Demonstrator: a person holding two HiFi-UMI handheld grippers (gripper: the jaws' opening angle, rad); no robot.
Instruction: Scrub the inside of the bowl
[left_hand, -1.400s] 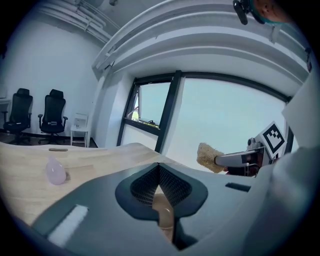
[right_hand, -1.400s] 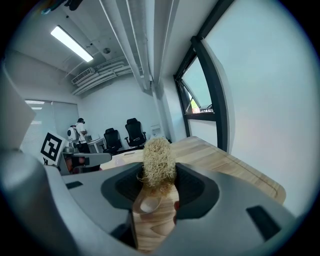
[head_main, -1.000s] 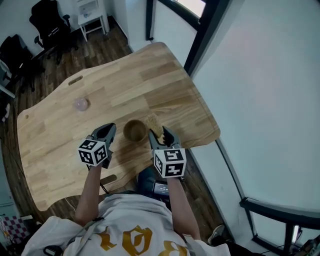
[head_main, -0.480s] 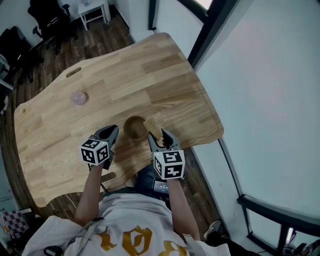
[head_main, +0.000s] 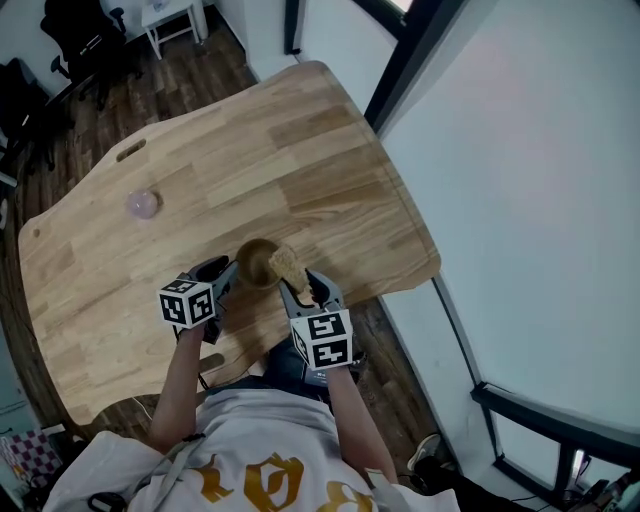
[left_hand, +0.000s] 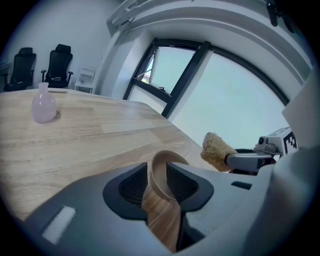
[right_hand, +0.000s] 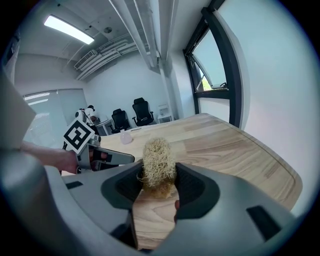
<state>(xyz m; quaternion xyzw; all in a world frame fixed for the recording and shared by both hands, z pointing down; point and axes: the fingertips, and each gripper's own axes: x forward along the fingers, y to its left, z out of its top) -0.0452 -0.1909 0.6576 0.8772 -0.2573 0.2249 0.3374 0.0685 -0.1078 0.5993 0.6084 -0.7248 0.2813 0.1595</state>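
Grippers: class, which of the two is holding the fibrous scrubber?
The right gripper: its jaws are shut on the tan, fibrous scrubber. The left gripper instead clamps the rim of the wooden bowl.

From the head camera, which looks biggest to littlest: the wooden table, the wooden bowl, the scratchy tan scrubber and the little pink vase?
1. The light wooden table, by far.
2. The round wooden bowl.
3. The tan fibrous scrubber and the small pink glass vase look about alike, so I won't rank those two.

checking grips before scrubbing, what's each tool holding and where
Left tool clamps the wooden bowl by its rim; right tool grips the fibrous scrubber by one end.
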